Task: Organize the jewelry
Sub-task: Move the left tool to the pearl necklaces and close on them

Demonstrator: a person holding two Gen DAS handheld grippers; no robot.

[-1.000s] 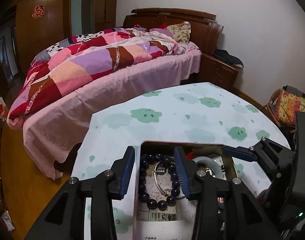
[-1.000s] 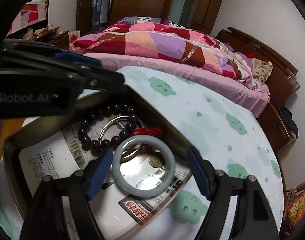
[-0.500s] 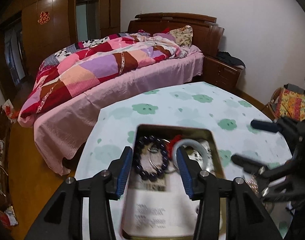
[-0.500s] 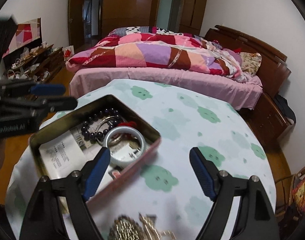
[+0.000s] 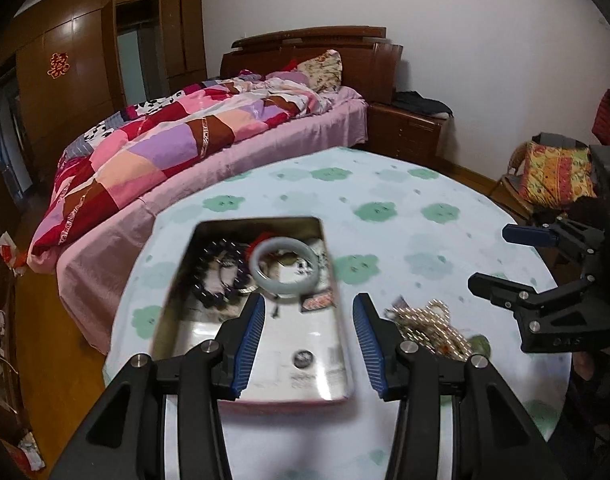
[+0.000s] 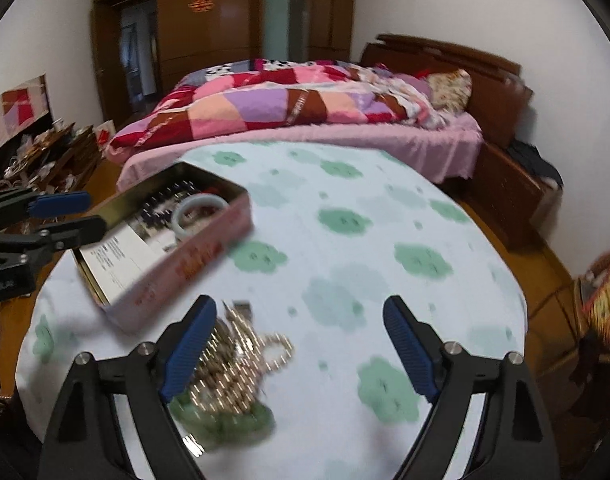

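1. Nearest in the left wrist view we see the left gripper (image 5: 308,338), fingers (image 5: 247,342) about half apart, nothing between them; it hangs over the near end of the tin (image 5: 347,364).
2. In the right wrist view, the right gripper (image 6: 301,350) has its fingers (image 6: 409,350) wide and opening further, nothing gripped. Only bare cloth shows in the gap.
3. Just by the right gripper's left finger lies a heap of pale gold bead chains (image 6: 241,364) w/ a blurred green piece (image 6: 225,420) at its near edge, loose on the worktop (image 6: 345,240), outside the tin and just to its right.
4. The worktop is round, covered w/ a white cloth printed w/ green clouds.
5. The tin is rectangular, open, pink-sided, lined w/ printed paper (image 5: 305,344).
6. At the tin's far end we see a pale jade bangle (image 5: 285,266) lying flat, a dark bead bracelet (image 5: 221,270) beside it on the left, a bit of red cord (image 5: 261,238) behind. Thin metal ring near the beads is too blurred to be sure.
7. Beyond the worktop: a bed (image 5: 265,148) w/ pink sheet and patchwork quilt (image 5: 165,140), wooden headboard, brown wardrobe (image 5: 65,72) along the far wall.
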